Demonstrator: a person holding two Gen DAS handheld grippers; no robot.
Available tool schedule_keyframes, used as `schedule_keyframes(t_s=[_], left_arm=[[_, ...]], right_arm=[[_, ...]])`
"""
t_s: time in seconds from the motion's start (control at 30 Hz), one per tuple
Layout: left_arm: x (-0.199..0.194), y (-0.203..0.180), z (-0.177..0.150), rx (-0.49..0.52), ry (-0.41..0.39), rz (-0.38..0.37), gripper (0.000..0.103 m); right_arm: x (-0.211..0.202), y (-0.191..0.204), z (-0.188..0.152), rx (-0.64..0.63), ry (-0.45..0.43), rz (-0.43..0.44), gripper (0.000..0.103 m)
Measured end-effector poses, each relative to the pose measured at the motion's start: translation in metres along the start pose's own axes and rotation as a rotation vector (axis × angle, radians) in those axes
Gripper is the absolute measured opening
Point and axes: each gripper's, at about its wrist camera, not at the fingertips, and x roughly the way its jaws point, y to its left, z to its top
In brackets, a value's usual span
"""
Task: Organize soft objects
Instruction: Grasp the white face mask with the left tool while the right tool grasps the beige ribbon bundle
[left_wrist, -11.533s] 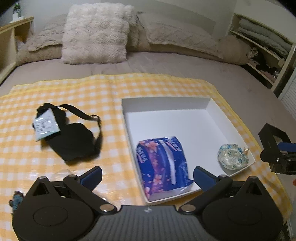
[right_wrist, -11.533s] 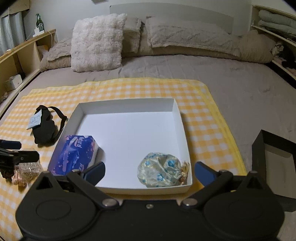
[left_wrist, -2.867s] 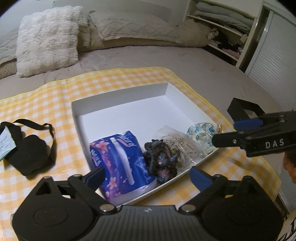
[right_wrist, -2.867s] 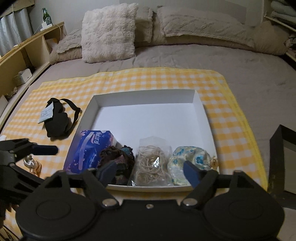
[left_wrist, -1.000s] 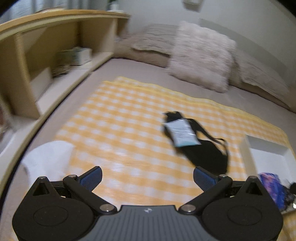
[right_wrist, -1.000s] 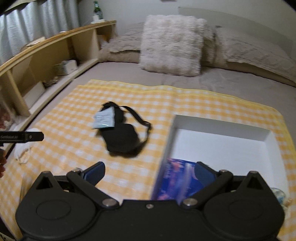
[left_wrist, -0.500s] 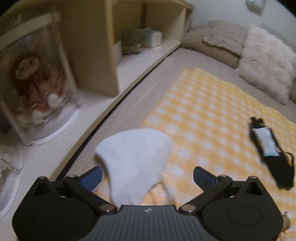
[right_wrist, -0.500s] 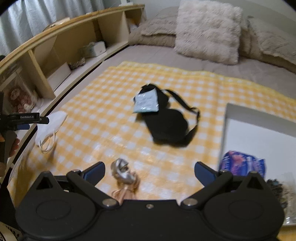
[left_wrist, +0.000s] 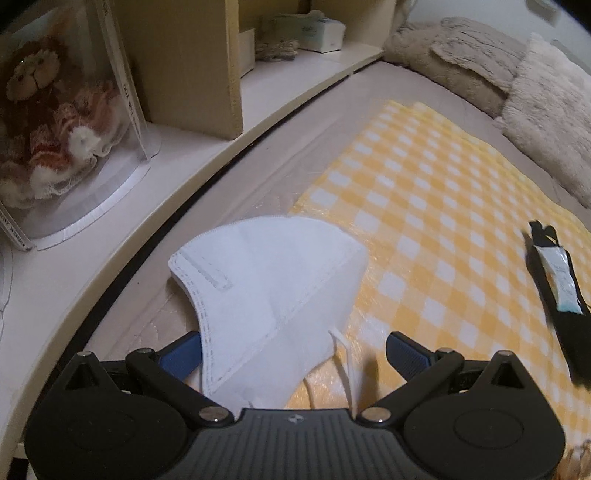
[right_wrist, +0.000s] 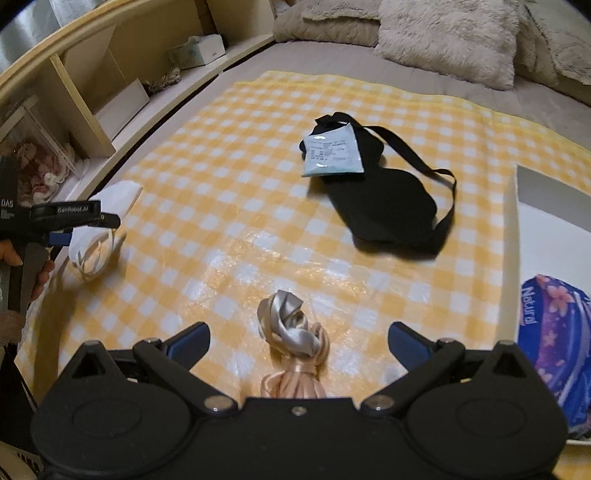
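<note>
A white face mask (left_wrist: 269, 288) lies at the left edge of the yellow checked cloth (left_wrist: 424, 206). My left gripper (left_wrist: 295, 354) stands open with the mask's near end between its fingers. In the right wrist view a pink and silver ribbon bundle (right_wrist: 291, 339) lies on the cloth between the open fingers of my right gripper (right_wrist: 297, 341). Further off lies a black eye mask (right_wrist: 384, 199) with a pale blue packet (right_wrist: 330, 155) on its far end. The left gripper (right_wrist: 107, 221) shows at the far left over the face mask (right_wrist: 118, 195). The white box (right_wrist: 513, 221) at the right holds a purple tissue pack (right_wrist: 554, 332).
A curved wooden shelf unit (left_wrist: 192, 66) runs along the left of the bed. It holds a stuffed toy in a clear case (left_wrist: 44, 110) and a tissue box (left_wrist: 317, 29). Fluffy pillows (right_wrist: 443, 37) lie at the head of the bed. A hand (right_wrist: 22, 258) holds the left gripper.
The left gripper has closed in on the white face mask, which now reaches between its fingers. The right gripper has moved down and forward over the ribbon bundle.
</note>
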Motion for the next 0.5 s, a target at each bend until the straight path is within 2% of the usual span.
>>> schedule_keyframes(t_s=[0.03, 0.07, 0.2, 0.27, 0.3, 0.33, 0.4, 0.43, 0.5], left_arm=[[0.003, -0.001, 0.001, -0.005, 0.002, 0.004, 0.099], [0.004, -0.003, 0.001, -0.006, 0.005, 0.01, 0.09], [0.008, -0.008, 0.001, 0.04, 0.011, 0.055, 0.073], [0.008, -0.006, 0.002, 0.054, 0.001, 0.057, 0.058], [0.007, -0.005, 0.003, 0.049, -0.004, 0.059, 0.053], [0.007, -0.004, 0.005, 0.045, -0.008, 0.059, 0.044], [0.005, 0.0, 0.007, 0.038, -0.018, 0.061, 0.025], [0.004, 0.002, 0.008, 0.038, -0.022, 0.062, 0.01], [0.002, 0.004, 0.009, 0.034, -0.027, 0.065, 0.008]], right_arm=[[0.003, 0.001, 0.001, -0.007, 0.005, -0.003, 0.103], [0.006, 0.002, 0.001, -0.014, 0.011, -0.006, 0.103], [0.021, 0.004, 0.0, -0.041, 0.052, -0.008, 0.103], [0.025, 0.004, -0.001, -0.043, 0.065, -0.011, 0.102], [0.027, 0.003, -0.001, -0.041, 0.073, -0.013, 0.099], [0.03, 0.003, -0.002, -0.04, 0.08, -0.01, 0.098], [0.033, 0.002, -0.002, -0.039, 0.092, -0.004, 0.093], [0.034, 0.002, -0.002, -0.042, 0.096, -0.004, 0.091], [0.037, 0.004, -0.003, -0.056, 0.108, 0.001, 0.077]])
